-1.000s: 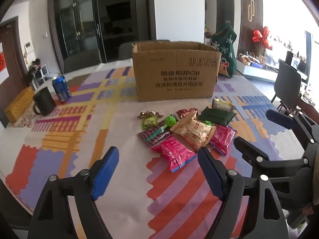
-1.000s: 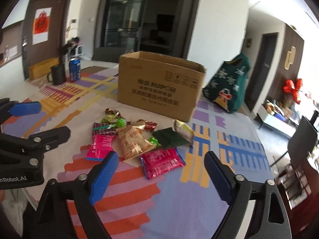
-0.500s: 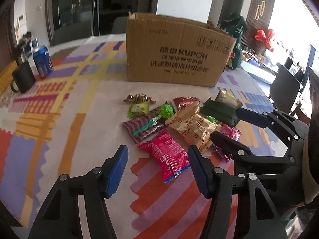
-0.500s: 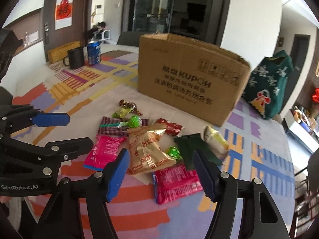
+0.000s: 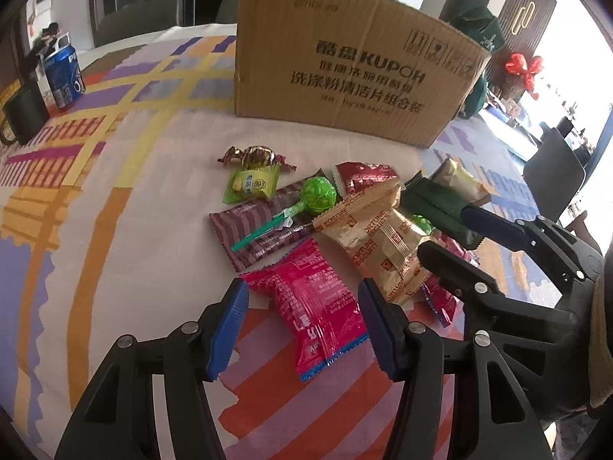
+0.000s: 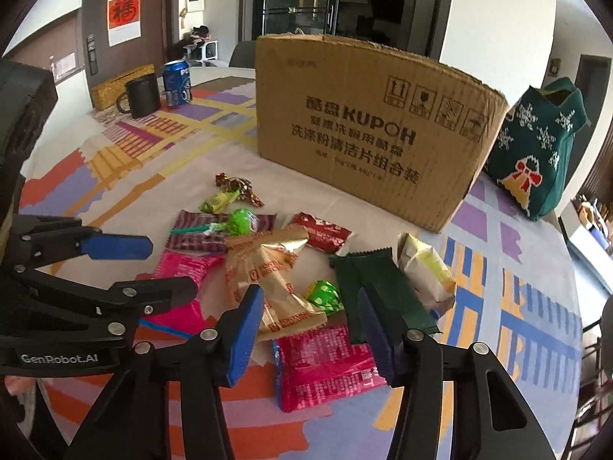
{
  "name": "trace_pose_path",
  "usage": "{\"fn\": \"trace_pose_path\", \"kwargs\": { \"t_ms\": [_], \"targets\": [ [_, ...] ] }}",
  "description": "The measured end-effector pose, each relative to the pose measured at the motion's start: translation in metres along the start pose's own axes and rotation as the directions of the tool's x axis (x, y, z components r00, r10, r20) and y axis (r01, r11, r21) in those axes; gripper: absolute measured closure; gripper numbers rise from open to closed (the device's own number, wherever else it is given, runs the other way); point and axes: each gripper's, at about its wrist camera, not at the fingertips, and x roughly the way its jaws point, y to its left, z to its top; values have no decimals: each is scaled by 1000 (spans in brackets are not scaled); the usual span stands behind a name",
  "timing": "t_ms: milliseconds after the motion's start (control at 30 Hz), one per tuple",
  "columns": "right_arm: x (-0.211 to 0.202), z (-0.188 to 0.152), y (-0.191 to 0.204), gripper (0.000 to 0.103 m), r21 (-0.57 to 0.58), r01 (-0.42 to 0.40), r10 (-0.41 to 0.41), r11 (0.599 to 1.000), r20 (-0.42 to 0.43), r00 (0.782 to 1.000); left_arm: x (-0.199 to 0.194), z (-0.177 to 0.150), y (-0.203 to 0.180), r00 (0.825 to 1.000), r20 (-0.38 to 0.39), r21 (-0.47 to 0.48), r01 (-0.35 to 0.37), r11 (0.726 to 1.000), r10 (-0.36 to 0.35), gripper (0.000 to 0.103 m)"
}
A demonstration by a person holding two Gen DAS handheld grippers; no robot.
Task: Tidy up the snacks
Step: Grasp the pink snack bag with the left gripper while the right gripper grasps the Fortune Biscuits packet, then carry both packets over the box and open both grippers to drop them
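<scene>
A pile of wrapped snacks lies on the patterned tablecloth in front of a brown cardboard box [image 5: 345,69] [image 6: 367,130]. My left gripper [image 5: 304,326] is open, its blue pads on either side of a pink packet [image 5: 318,306], low over it. My right gripper [image 6: 312,329] is open over a second pink packet [image 6: 325,360], with a tan biscuit bag [image 6: 268,280] [image 5: 383,245], a green round candy [image 6: 323,297] and a dark green packet [image 6: 375,287] just ahead. A green lollipop [image 5: 316,197] lies on a maroon striped packet [image 5: 260,230].
A black mug [image 6: 140,96] and a blue soda can [image 6: 177,82] stand at the far left. A green Christmas stocking bag [image 6: 536,153] stands right of the box. A dark chair [image 5: 551,176] is beyond the table's right edge.
Both grippers have moved forward and down toward the snack pile. Their fingers have narrowed somewhat but stay open. The snacks have not moved.
</scene>
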Motion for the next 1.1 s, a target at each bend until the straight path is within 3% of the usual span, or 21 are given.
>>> {"fn": "trace_pose_path", "kwargs": {
  "t_ms": [167, 267, 467, 600, 1033, 1100],
  "targets": [
    [4, 0, -4, 50, 1, 8, -8, 1000, -7, 1000, 8, 4, 1, 1000, -16, -18, -18, 1000, 18, 48],
    [5, 1, -3, 50, 3, -18, 18, 1000, -10, 1000, 13, 5, 3, 999, -32, -23, -9, 1000, 8, 58],
    [4, 7, 10, 49, -36, -40, 40, 999, -4, 999, 3, 2, 12, 1000, -2, -15, -1, 1000, 1, 68],
    [6, 11, 19, 50, -62, -48, 47, 997, -6, 999, -6, -1, 16, 999, 31, 4, -40, 999, 39, 70],
    [35, 19, 44, 50, -106, -47, 37, 993, -95, 995, -14, -3, 31, 999, 52, -20, -15, 1000, 17, 70],
    [38, 20, 45, 53, -101, -34, 23, 994, -106, 994, -14, -4, 32, 998, 53, -23, -15, 1000, 16, 70]
  ]
}}
